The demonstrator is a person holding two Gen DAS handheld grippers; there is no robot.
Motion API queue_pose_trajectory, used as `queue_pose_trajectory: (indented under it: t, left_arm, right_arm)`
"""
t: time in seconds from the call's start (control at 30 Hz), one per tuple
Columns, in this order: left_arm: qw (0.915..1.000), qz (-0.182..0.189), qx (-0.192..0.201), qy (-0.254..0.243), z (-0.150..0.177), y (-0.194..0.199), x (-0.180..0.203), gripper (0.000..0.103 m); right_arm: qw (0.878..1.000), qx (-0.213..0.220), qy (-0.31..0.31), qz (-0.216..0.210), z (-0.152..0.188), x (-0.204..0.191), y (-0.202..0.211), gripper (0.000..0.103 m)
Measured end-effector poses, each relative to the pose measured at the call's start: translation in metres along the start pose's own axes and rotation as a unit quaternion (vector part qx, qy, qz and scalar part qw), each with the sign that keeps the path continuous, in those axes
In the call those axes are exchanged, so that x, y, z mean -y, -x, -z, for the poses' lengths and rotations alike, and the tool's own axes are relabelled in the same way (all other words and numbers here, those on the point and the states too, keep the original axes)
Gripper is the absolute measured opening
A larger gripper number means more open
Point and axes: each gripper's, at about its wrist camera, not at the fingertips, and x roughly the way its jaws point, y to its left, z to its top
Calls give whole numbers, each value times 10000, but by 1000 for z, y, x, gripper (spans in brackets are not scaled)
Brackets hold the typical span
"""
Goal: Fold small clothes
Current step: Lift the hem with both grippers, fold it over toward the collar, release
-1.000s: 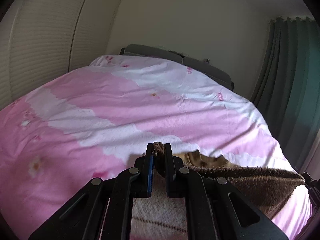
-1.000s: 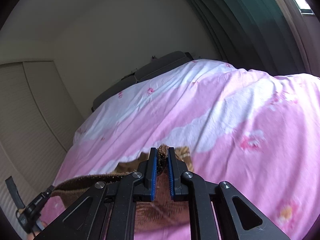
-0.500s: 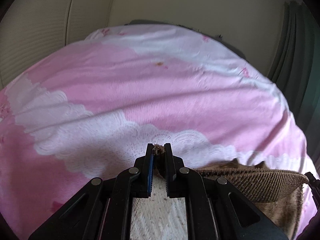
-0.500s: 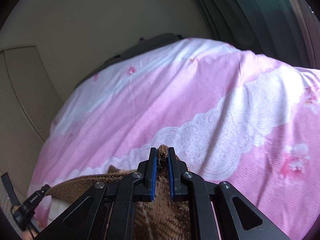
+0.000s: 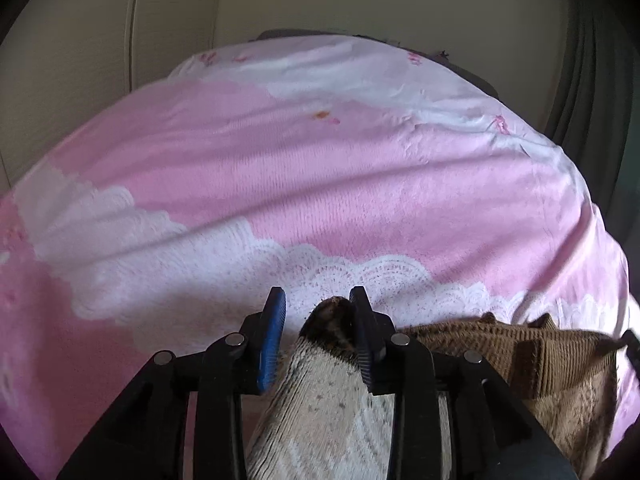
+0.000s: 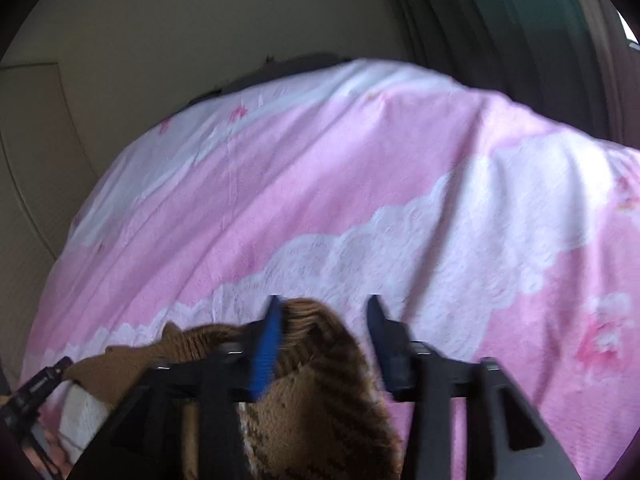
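A small brown and cream knit garment (image 5: 320, 400) lies low over the pink bedspread (image 5: 320, 184). Its ribbed brown band (image 5: 500, 344) runs off to the right. My left gripper (image 5: 318, 296) has its jaws opening. The garment's dark corner (image 5: 332, 320) stands between them, leaning on the right finger and clear of the left blue pad (image 5: 272, 340). In the right wrist view the brown garment (image 6: 320, 380) bulges up between the jaws of my right gripper (image 6: 325, 308), which are also opening. It touches only the left pad (image 6: 266, 344).
The pink and white lace-print bedspread (image 6: 360, 200) fills both views. A dark headboard (image 5: 288, 34) and a pale wall lie beyond it. There are wardrobe doors (image 5: 72, 72) to the left and a green curtain (image 6: 500, 8) to the right. The other gripper's tip (image 6: 38, 388) shows at the lower left.
Both grippers dropped closer to the bedspread with the garment. Since half a second ago both pairs of jaws have parted, so the pinched corners now sit loose between them.
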Motion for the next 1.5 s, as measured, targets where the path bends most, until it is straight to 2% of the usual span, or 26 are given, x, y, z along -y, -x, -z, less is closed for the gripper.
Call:
queue_pose_trajectory:
  t: [0.1,0.2,0.37,0.47,0.57,0.67,0.83,1.0,1.1,1.23,1.3,1.37,1.5]
  left_arm:
    - [9999,30,150,-54,3,22,0,33]
    - [9996,138,222,-98,10,40,2,39]
    - [9976,513,-122,-439,30,40,25,40]
    - [9949,618,-346,-720,38,26,40,40]
    - [9921,593,-731,-833,41,0,43,40]
    - [9932,590,-742,-674,39,-12,34,40]
    - [9952,393,-574,-687,31,-21,30,39]
    - [9953,305,-526,-759,31,-28,30,39]
    - [9946,231,-441,-916,32,-13,33,39]
    - [9947,243,-329,-946,30,17,27,40]
    - [9943,215,-235,-1018,32,38,23,43]
    - [9944,275,-193,-999,37,56,16,49]
    - [9940,327,-278,-1009,65,87,3,51]
  right_arm:
    - [9998,201,87,17,-4,-2,20,52]
    - [9990,243,310,-189,-4,-10,33,52]
    - [9930,-55,835,-839,10,-38,39,52]
    - [9874,-326,1261,-899,25,-59,32,52]
    - [9802,-711,1698,-735,40,-75,13,52]
    - [9751,-930,1973,-398,51,-78,-6,52]
    - [9768,-681,2030,69,46,-67,-20,52]
    - [9801,-736,1838,152,45,-58,-36,49]
    - [9787,-669,1925,237,47,-62,-31,49]
    - [9807,-611,1859,24,42,-62,-7,50]
    - [9819,-591,1801,0,39,-58,9,50]
    - [9839,-542,1705,-31,38,-53,27,51]
    - [9834,-584,1717,-100,53,-44,60,51]
